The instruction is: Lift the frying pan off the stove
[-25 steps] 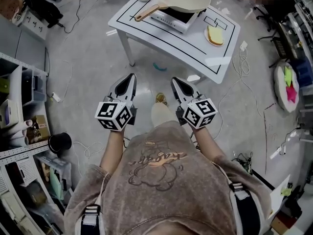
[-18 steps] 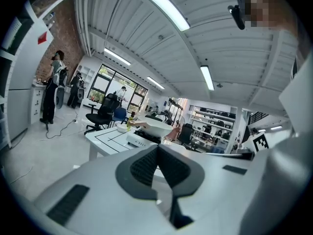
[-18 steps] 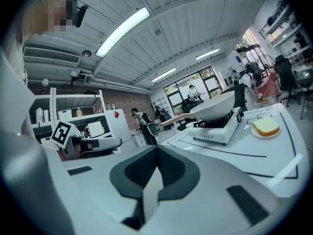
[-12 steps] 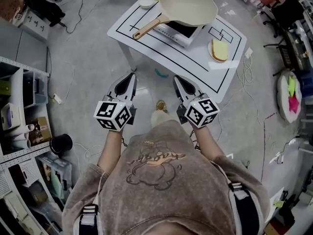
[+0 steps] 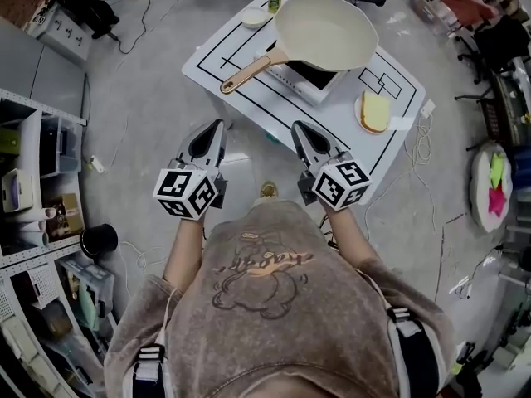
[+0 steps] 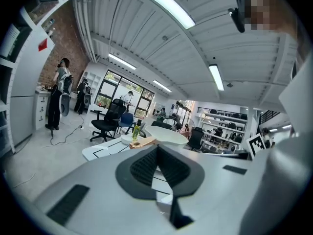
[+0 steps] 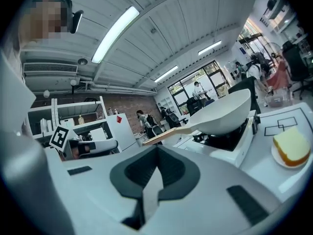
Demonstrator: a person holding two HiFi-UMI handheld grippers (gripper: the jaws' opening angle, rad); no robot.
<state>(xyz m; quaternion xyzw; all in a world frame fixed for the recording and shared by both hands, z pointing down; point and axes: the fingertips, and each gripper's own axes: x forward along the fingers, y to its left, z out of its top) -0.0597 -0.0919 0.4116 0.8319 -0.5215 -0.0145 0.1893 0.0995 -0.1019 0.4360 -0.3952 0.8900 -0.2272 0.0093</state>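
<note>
Nothing's gripped yet. The left gripper (image 5: 217, 128) and the right gripper (image 5: 297, 128) are held out side by side in front of the body. On both, the jaws are pinched fully together with nothing between them, which is backed up by both gripper views.

The frying pan (image 5: 325, 30) is sat on the stove (image 5: 309, 80) on the low white table (image 5: 217, 52), with its wooden handle (image 5: 249, 71) stuck out toward the left gripper's side. The pan is well apart from both grippers, whose tips are only near the table's front edge.

This is judged as the reach-in stage, with the lift not started. For the next move, a set of jaws has to be opened first, then lined up around the handle and closed on it before anything gets raised. The handle is slim and the pan wide, so tipping is to be expected if it's grabbed at the far end. A grip nearer the pan body is probably safer. The plate with bread (image 5: 375, 113) beside the stove should be steered clear of.
</note>
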